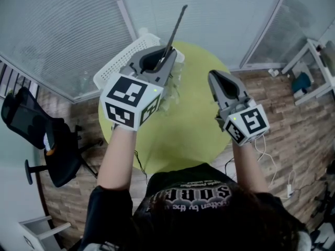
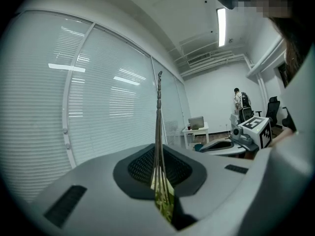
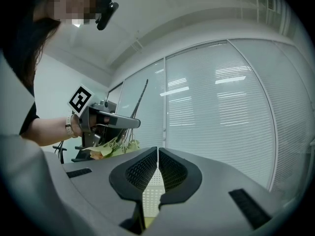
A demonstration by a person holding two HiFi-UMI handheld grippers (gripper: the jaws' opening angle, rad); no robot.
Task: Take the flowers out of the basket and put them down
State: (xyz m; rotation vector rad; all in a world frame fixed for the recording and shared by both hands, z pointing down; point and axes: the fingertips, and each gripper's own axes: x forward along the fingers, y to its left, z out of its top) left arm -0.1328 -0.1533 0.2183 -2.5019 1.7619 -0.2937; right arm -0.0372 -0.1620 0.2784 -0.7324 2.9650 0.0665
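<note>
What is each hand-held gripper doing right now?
Left hand-held gripper: closed on the flower stems.
Right hand-held gripper: closed, nothing between its jaws.

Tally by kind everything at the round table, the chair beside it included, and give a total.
grippers: 2 (left gripper, right gripper)
flower bunch: 1
white basket: 1
round green table: 1
black office chair: 1
total: 6
</note>
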